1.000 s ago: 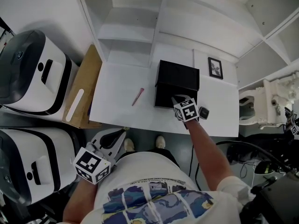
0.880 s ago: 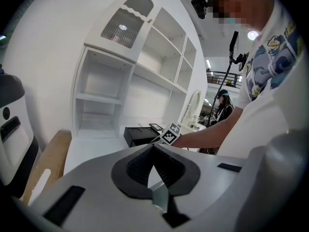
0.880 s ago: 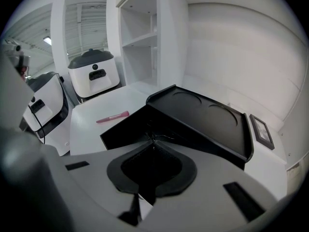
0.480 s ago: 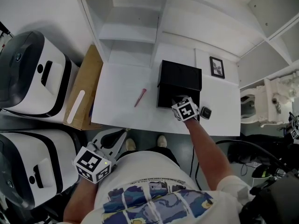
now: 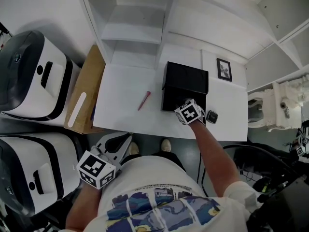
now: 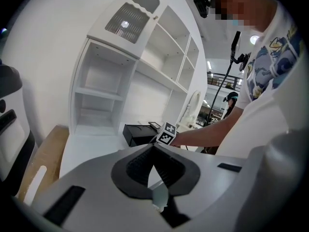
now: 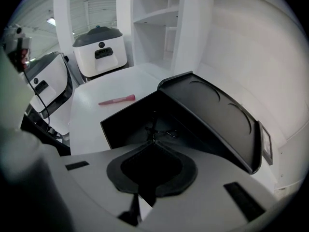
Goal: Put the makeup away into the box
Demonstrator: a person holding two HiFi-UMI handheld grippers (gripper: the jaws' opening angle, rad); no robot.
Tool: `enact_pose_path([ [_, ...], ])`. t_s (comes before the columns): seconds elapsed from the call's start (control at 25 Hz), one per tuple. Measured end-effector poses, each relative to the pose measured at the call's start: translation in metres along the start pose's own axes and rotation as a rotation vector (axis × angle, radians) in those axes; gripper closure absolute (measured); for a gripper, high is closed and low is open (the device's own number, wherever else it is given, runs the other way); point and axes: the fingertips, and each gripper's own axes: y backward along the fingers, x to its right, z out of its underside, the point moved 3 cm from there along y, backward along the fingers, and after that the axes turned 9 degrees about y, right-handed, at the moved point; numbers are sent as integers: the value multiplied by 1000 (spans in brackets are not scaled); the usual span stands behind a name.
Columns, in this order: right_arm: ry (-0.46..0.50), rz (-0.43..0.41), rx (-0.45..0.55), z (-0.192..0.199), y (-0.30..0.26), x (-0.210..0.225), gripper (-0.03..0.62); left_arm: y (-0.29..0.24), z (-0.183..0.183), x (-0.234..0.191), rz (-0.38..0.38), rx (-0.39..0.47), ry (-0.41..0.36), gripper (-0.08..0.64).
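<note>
A black box (image 5: 186, 81) stands open on the white table (image 5: 120, 91), its lid (image 7: 212, 115) raised at the back. My right gripper (image 5: 182, 106) is shut and points down over the box's front edge; in the right gripper view its tips (image 7: 153, 140) meet above the dark inside, where a thin black wiry item (image 7: 161, 129) lies. A pink makeup stick (image 5: 143, 100) lies on the table left of the box. A small dark compact (image 5: 211, 116) sits right of the box. My left gripper (image 5: 126, 138) is shut, held low by the person's body, off the table.
Two white machines (image 5: 34, 76) stand on the left beside a wooden board (image 5: 87, 91). A white shelf unit (image 5: 135, 28) rises behind the table. A small framed picture (image 5: 224, 69) lies at the back right. Cables and equipment crowd the floor at right.
My right gripper has rolled and shifted slightly left over the box's front edge. The left gripper, pink stick and compact have stayed put.
</note>
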Motion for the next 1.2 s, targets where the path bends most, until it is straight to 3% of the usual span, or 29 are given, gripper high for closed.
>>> enact_pose_path([
  [0.36, 30, -55, -15, 2, -6, -4, 558, -6, 2, 8, -11, 2, 15, 546],
  [0.72, 28, -91, 37, 1, 5, -6, 557, -13, 6, 19, -28, 1, 28, 546],
  [0.92, 7, -82, 126, -2, 28, -3, 511, -25, 5, 29, -12, -9, 15, 546],
  [1.2, -57, -50, 296, 8, 79, 9, 508, -54, -2, 53, 39, -29, -21, 546],
])
